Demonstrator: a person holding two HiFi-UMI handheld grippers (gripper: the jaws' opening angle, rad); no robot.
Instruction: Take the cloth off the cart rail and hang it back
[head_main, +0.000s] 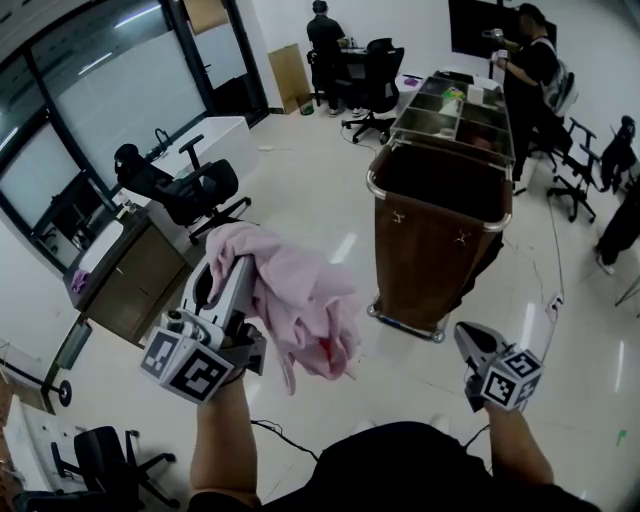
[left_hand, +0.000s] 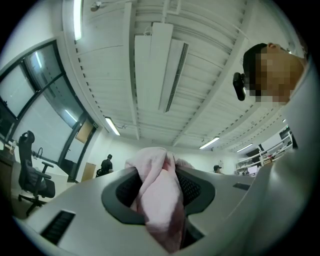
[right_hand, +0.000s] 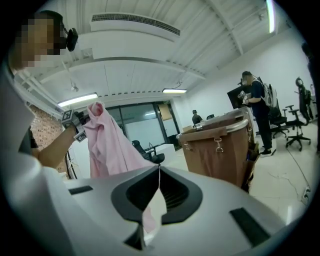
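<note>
A pink cloth (head_main: 300, 300) hangs bunched in the air left of the brown cart (head_main: 430, 240). My left gripper (head_main: 232, 262) is raised and shut on the cloth's top. In the left gripper view the cloth (left_hand: 159, 195) fills the gap between the jaws and spills over their tips. My right gripper (head_main: 472, 340) is low at the right, close to the cart's front corner, shut with nothing in it. From the right gripper view the cloth (right_hand: 107, 142) dangles at left below the left gripper (right_hand: 75, 120). The cart (right_hand: 220, 145) with its chrome rail (right_hand: 227, 127) stands to the right.
The cart's chrome top rail (head_main: 385, 197) rings an open brown bag. Trays of supplies (head_main: 455, 105) sit on its far end. A black office chair (head_main: 185, 190) and a desk (head_main: 125, 265) stand left. People (head_main: 525, 70) and more chairs (head_main: 575, 180) are at the back and right.
</note>
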